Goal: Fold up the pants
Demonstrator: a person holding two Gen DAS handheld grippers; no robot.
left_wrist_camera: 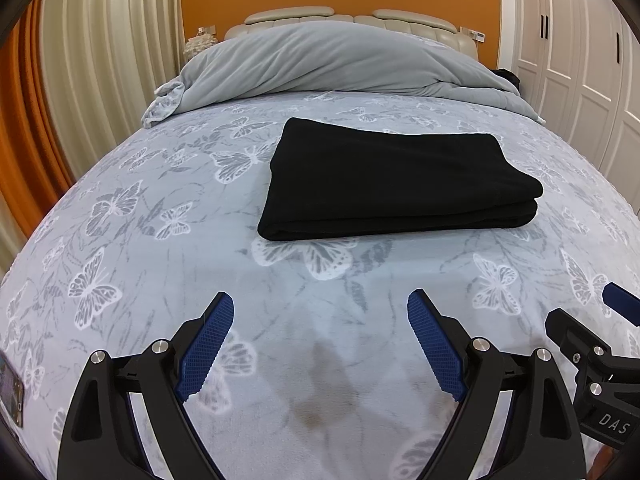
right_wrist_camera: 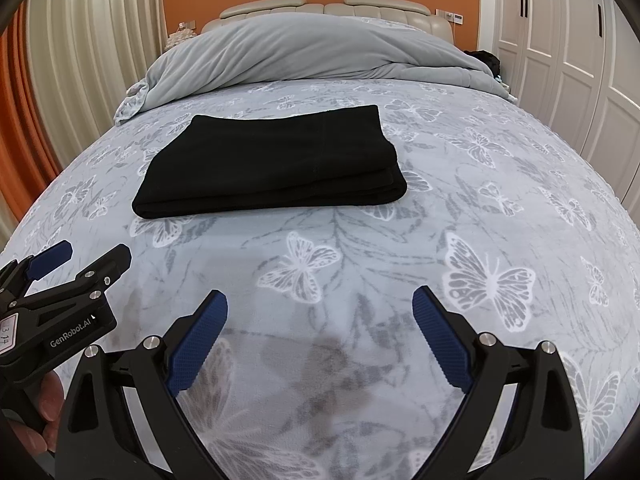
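Note:
Black pants (left_wrist_camera: 396, 180) lie folded into a flat rectangular stack on the butterfly-print bedspread (left_wrist_camera: 160, 264); the right wrist view shows the pants (right_wrist_camera: 272, 164) left of centre. My left gripper (left_wrist_camera: 320, 312) hovers over the bedspread in front of the pants, jaws wide apart, nothing between them. My right gripper (right_wrist_camera: 320, 308) stands beside it, equally wide and holding nothing. Each gripper shows at the edge of the other's view: the right gripper (left_wrist_camera: 600, 340) at the right, the left gripper (right_wrist_camera: 76, 264) at the left, with a person's fingers on its handle.
A bunched grey duvet (left_wrist_camera: 328, 60) lies across the head of the bed before a padded headboard (left_wrist_camera: 348, 16). Curtains (left_wrist_camera: 92, 60) hang at the left, white wardrobe doors (left_wrist_camera: 576, 60) stand at the right. A phone (left_wrist_camera: 10, 392) lies at the bed's left edge.

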